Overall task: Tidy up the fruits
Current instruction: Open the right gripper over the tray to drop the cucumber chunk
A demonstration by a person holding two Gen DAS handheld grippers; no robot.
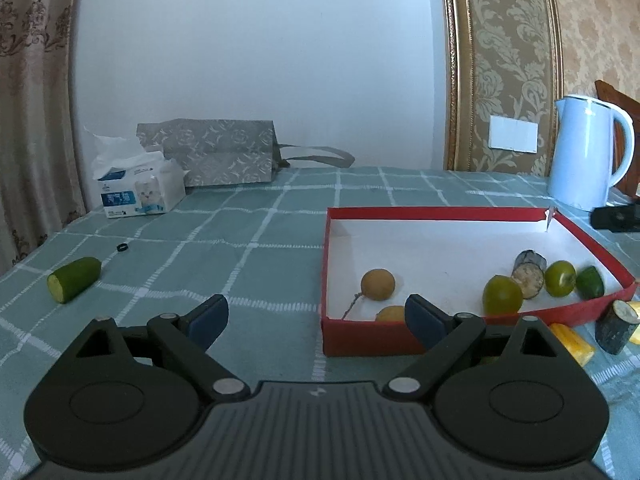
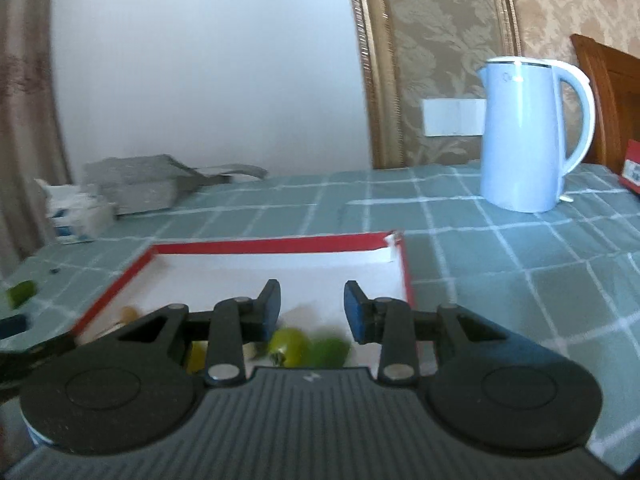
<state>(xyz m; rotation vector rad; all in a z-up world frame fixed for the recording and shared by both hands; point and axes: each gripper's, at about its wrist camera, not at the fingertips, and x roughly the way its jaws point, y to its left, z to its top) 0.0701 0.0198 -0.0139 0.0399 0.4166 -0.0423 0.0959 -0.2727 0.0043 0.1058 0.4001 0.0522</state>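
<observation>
At the left edge of the table (image 1: 260, 208), which wears a green checked cloth, lies a cut cucumber piece (image 1: 74, 280), with a small black ring (image 1: 121, 247) just behind it. Toward the far left corner stands a tissue pack (image 1: 140, 188), touching a grey paper bag (image 1: 212, 152) at the far edge.

The left gripper (image 1: 316, 316) hovers over the near edge with its jaws spread wide and nothing between them; its right finger overlaps the near left corner of the red box (image 1: 440, 213).

Inside the box, a brown round fruit (image 1: 378, 285) and a yellow fruit (image 1: 390, 314) sit near the left wall. Near the right wall cluster a green round fruit (image 1: 503, 294), a dark-skinned cut piece (image 1: 529, 274), a second green fruit (image 1: 560, 278) and a green wedge (image 1: 590, 282).

Outside the box's near right corner lie yellow pieces (image 1: 572, 338) and another dark piece (image 1: 614, 326).

The right gripper (image 2: 308, 312) hangs above the box's near part, jaws drawn close with a gap left, holding nothing; blurred green fruits (image 2: 290, 346) show below.

A pale blue kettle (image 2: 520, 136) stands by the far right corner.
</observation>
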